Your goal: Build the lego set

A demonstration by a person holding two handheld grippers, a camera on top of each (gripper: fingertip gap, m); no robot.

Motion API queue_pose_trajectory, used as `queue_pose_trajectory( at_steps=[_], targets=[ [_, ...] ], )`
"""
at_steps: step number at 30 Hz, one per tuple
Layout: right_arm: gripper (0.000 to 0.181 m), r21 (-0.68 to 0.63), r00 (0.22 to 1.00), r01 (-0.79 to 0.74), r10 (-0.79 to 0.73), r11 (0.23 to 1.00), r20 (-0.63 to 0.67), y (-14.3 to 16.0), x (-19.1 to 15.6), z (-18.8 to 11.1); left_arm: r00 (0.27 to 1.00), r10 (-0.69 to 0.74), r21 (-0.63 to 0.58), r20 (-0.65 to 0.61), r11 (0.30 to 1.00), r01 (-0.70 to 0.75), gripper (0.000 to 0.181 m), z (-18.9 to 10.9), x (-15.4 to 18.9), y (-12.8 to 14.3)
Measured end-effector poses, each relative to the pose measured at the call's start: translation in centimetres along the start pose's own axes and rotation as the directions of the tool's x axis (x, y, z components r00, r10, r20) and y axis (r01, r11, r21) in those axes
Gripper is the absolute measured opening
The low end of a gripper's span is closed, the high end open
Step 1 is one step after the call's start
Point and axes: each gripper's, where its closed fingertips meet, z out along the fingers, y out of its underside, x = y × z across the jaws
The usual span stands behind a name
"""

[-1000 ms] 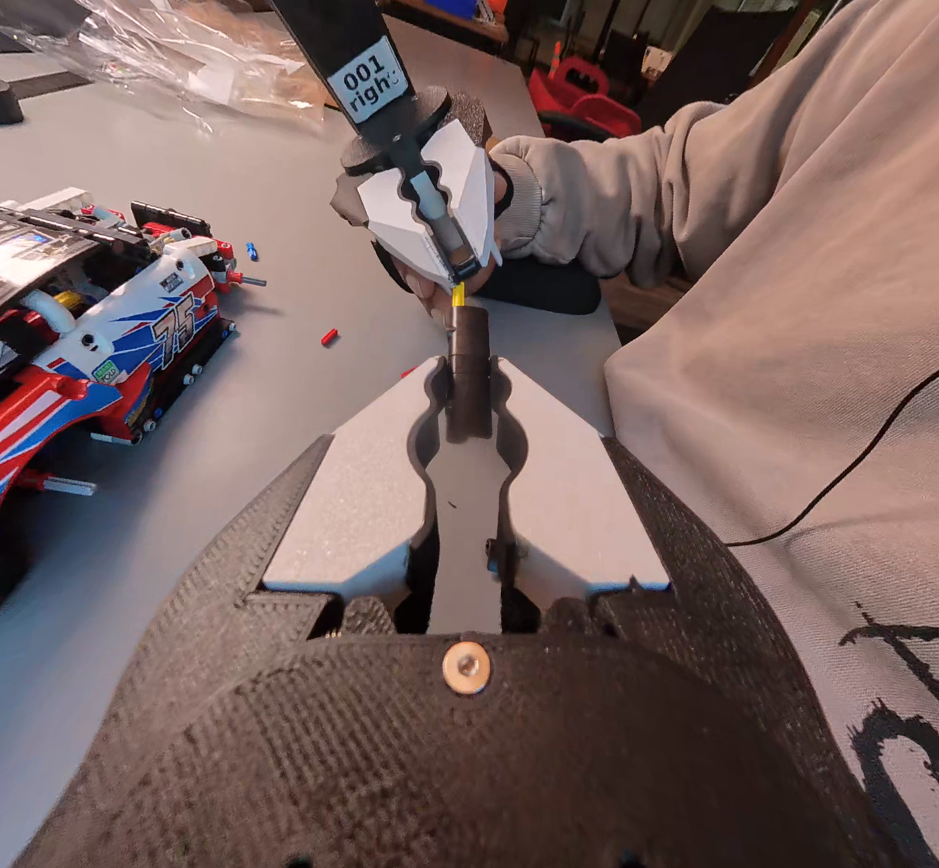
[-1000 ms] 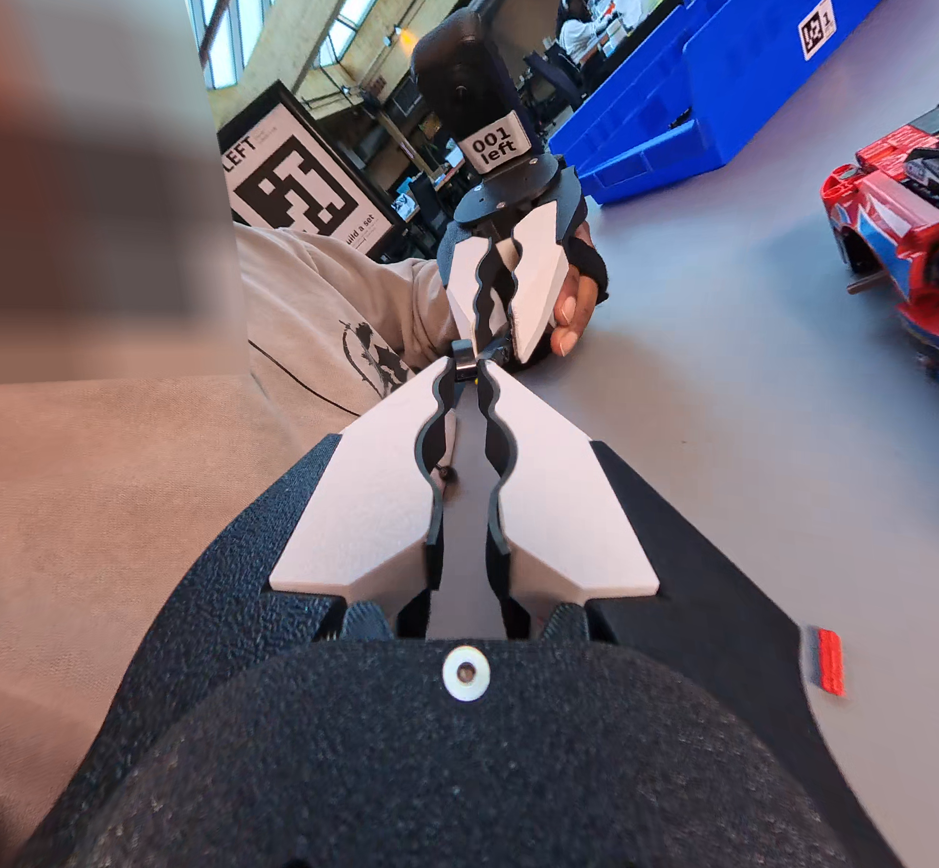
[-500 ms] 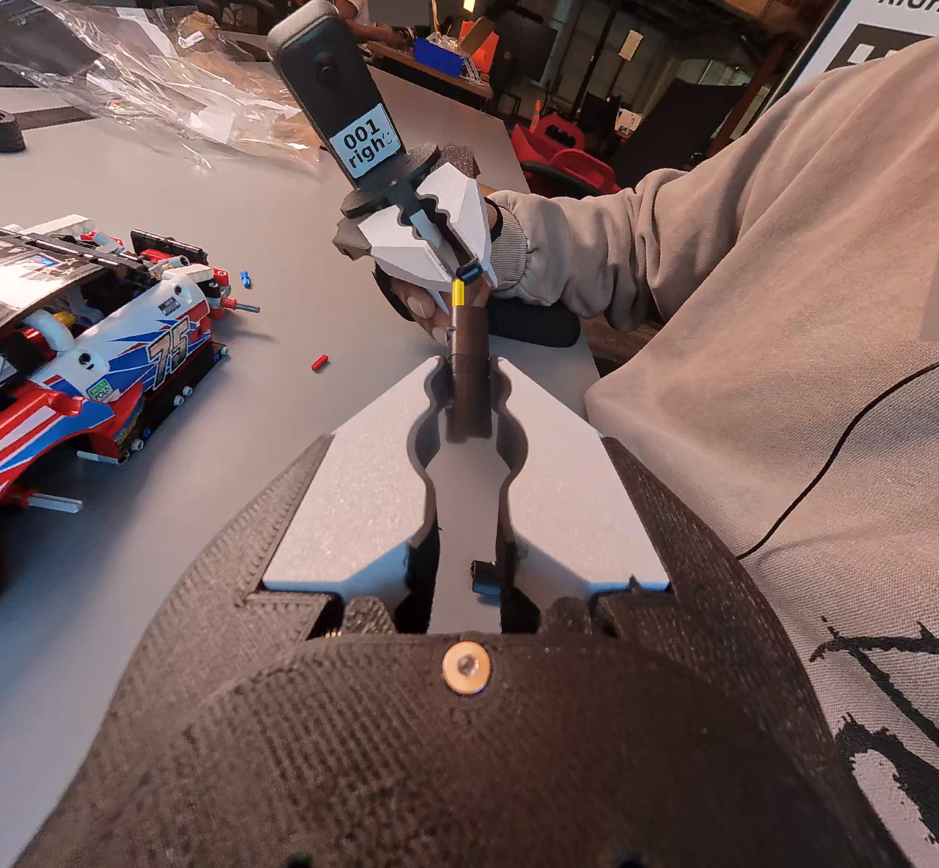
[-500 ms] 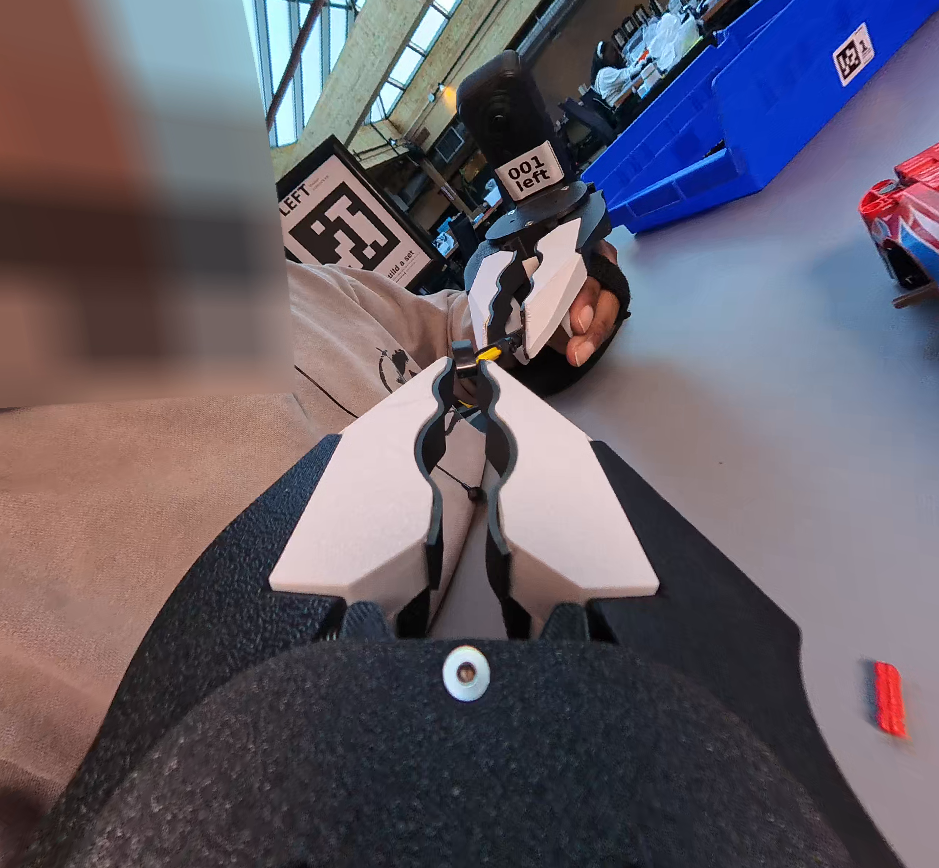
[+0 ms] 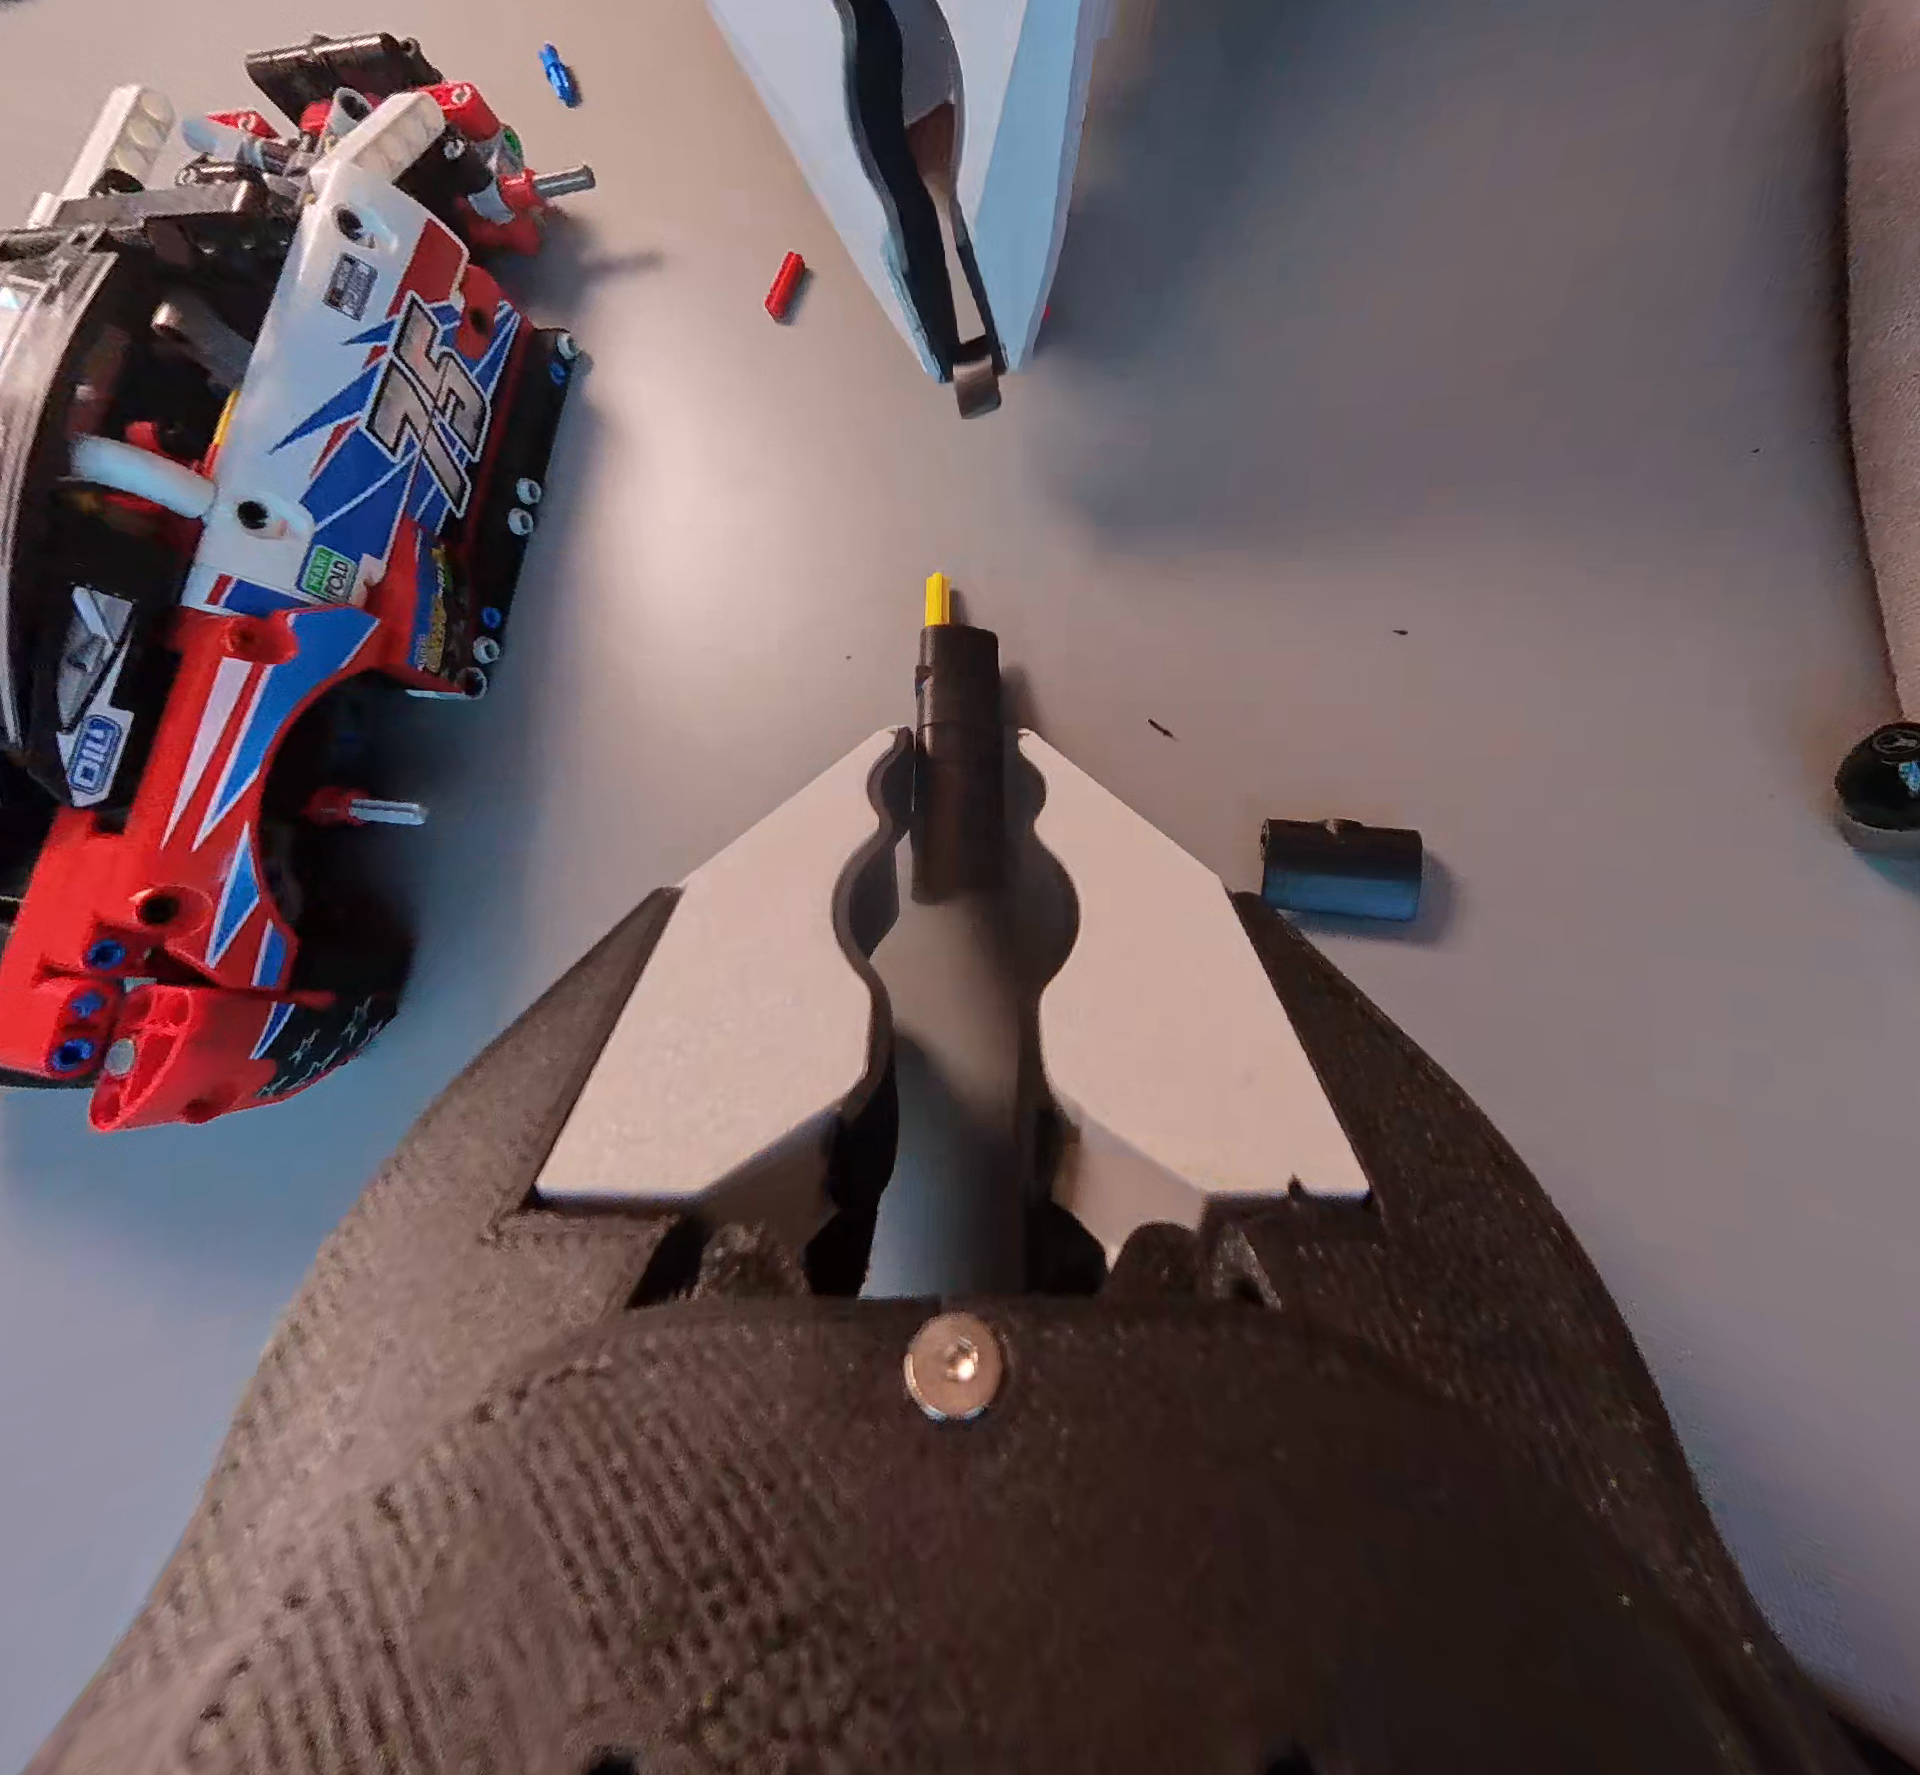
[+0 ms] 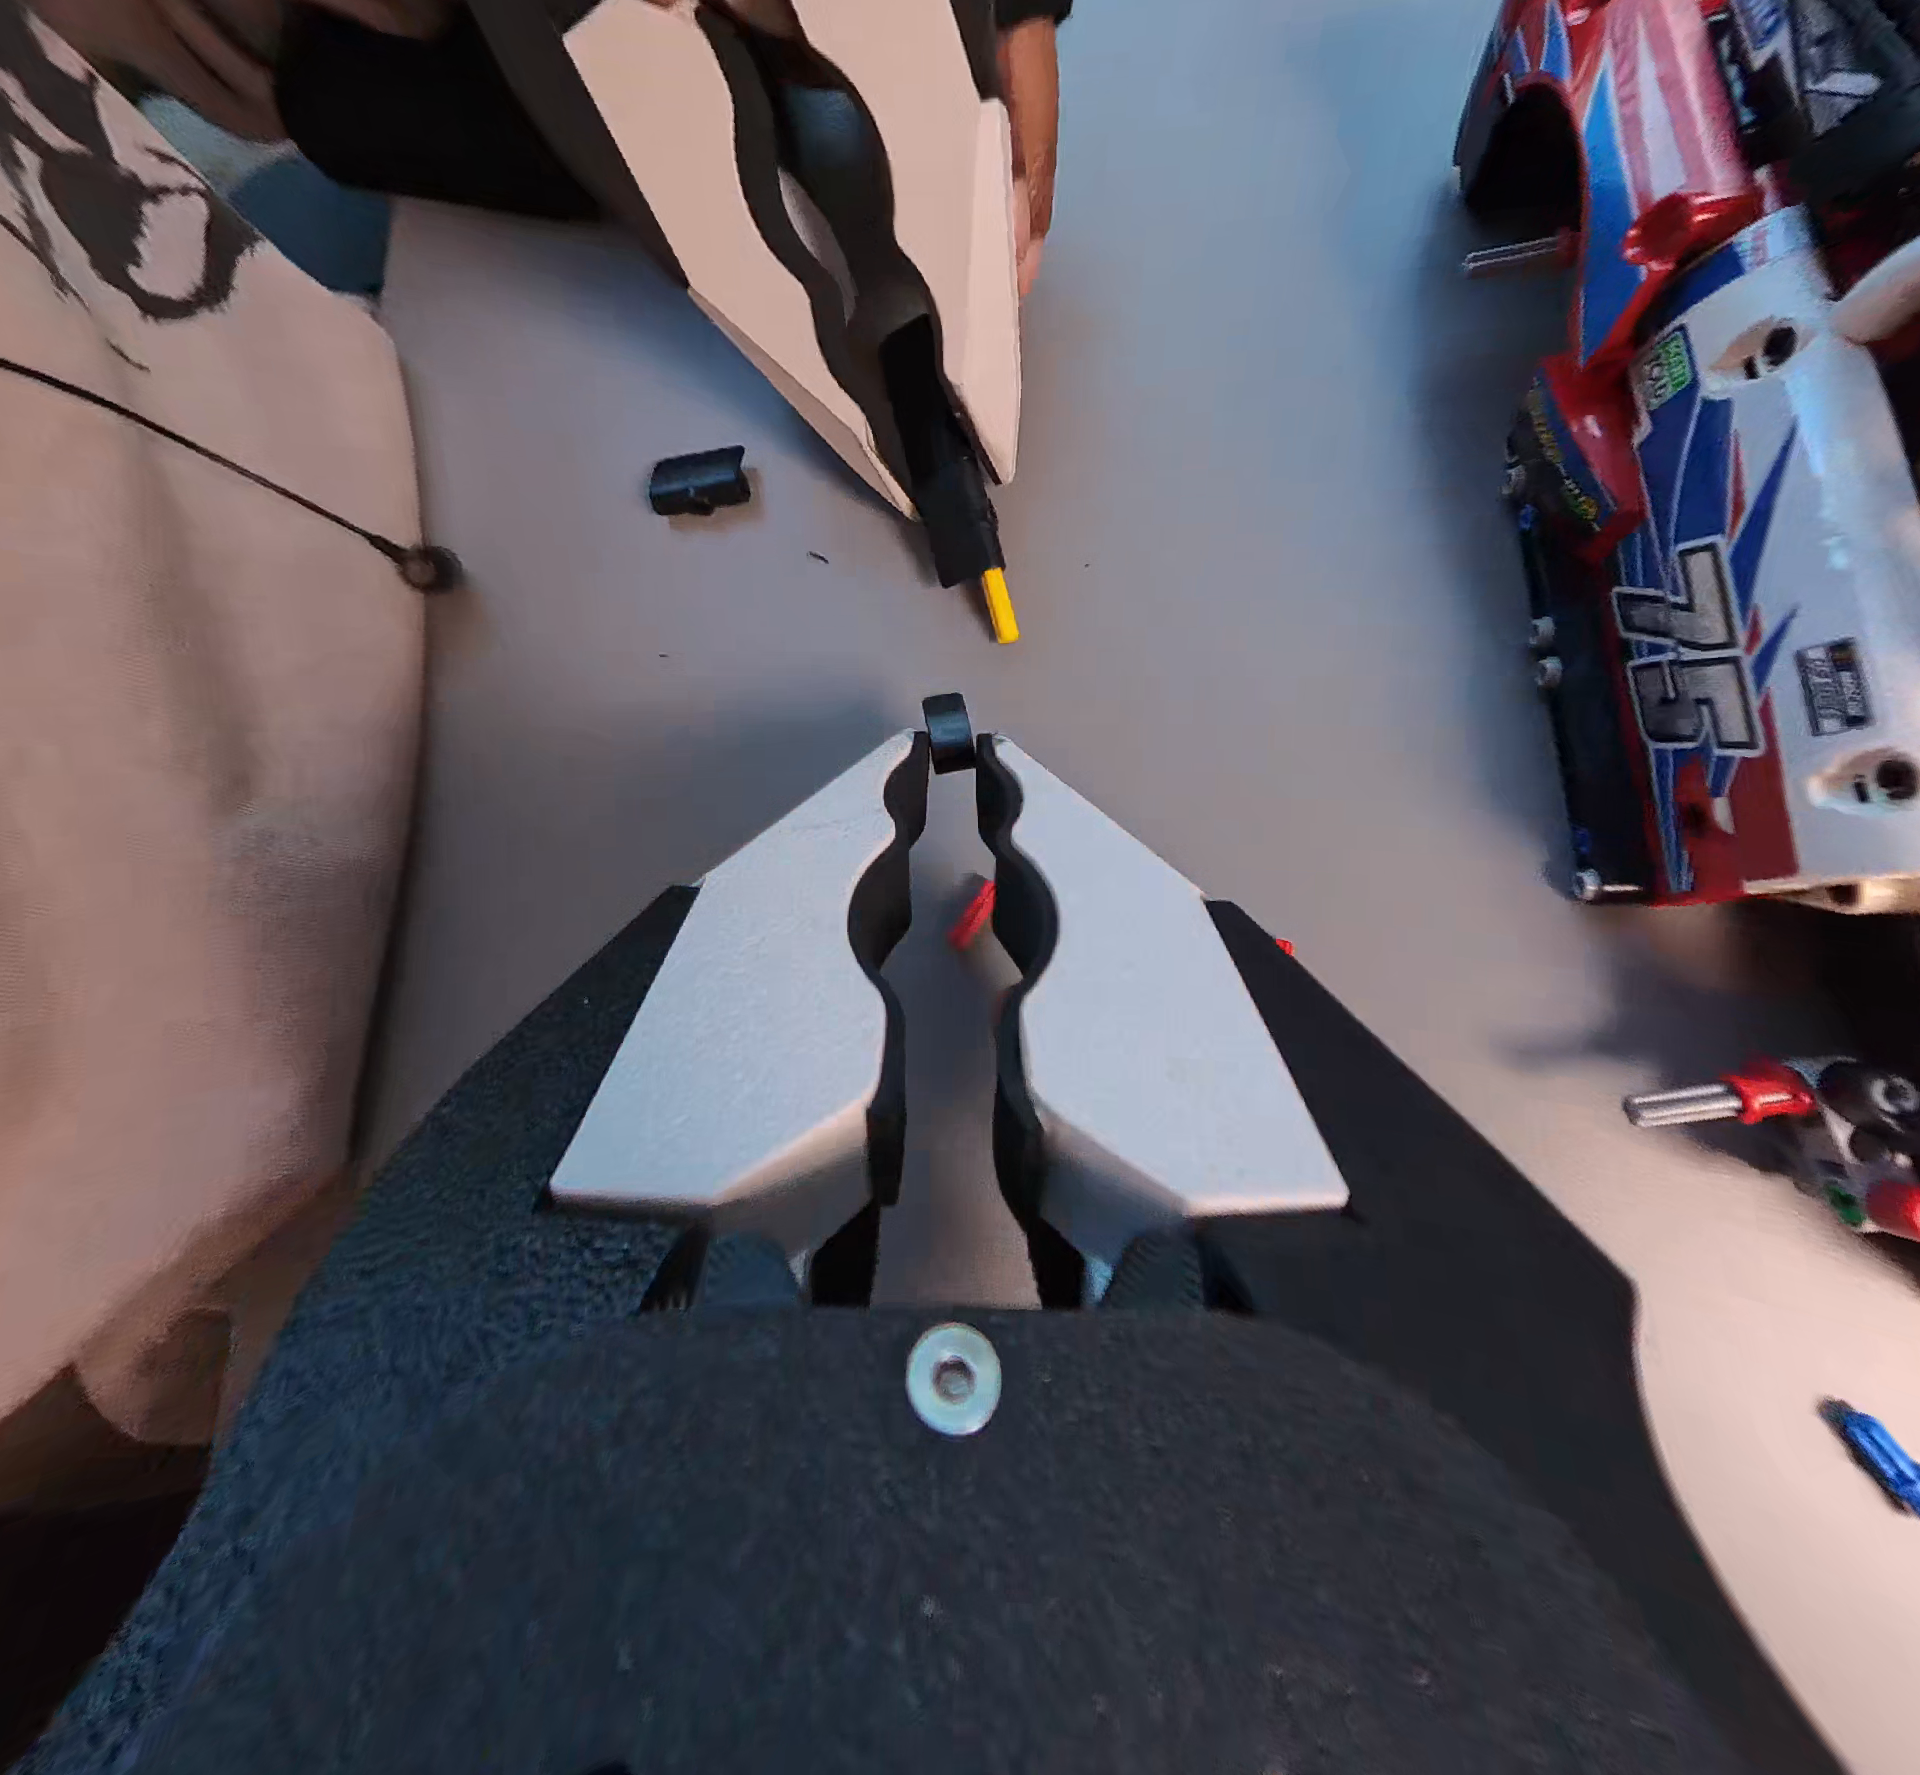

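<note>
In the left wrist view, a black cylinder piece (image 5: 954, 769) with a yellow axle (image 5: 936, 599) poking out of its far end is pinched at frame centre by the left tongs (image 5: 956, 738), above the grey table (image 5: 1351, 375). A small black piece (image 6: 948, 733) is clamped by the right tongs (image 6: 948, 746), just short of that axle tip. The red, white and blue lego car (image 5: 260, 582) is parked at frame left, with a loose black cylinder (image 5: 1340, 868) at right and a red pin (image 5: 785, 285) further up.

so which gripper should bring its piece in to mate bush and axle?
Probably right: it pinches the small bush at its tips, just short of the yellow axle the left holds steady.
</note>
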Motion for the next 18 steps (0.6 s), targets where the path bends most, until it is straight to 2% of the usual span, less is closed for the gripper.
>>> queue_pose_trajectory(
  at_steps=[2,5,9,11,14,18],
  targets=[
    [0.006,-0.018,0.999,0.033,-0.033,0.999,-0.005,0.1,-0.1,0.4,1.000,-0.013,0.002,-0.020,1.000,0.013,0.015,0.0,0.1,0.0],
    [0.006,0.050,0.998,0.021,-0.024,0.999,0.056,-0.8,-1.0,0.7,1.000,-0.014,0.066,-0.005,0.998,0.014,0.026,-0.7,-0.3,-0.9],
    [0.006,0.247,0.954,-0.131,0.054,0.960,0.293,-4.0,-3.5,-0.2,0.993,0.107,0.271,0.048,0.956,-0.116,0.021,-2.7,0.4,-4.7],
    [0.006,0.294,0.916,-0.216,0.089,0.931,0.391,-5.1,-4.0,-0.8,0.984,0.160,0.337,0.073,0.925,-0.175,0.018,-3.4,1.0,-6.0],
    [0.006,0.302,0.873,-0.280,0.111,0.911,0.475,-5.6,-4.6,-1.1,0.978,0.184,0.404,0.093,0.891,-0.206,0.013,-4.2,1.7,-7.3],
    [0.006,0.290,0.846,-0.300,0.113,0.909,0.521,-5.6,-5.2,-1.0,0.975,0.205,0.418,0.088,0.881,-0.223,0.002,-4.1,2.2,-7.7]
  ],
)
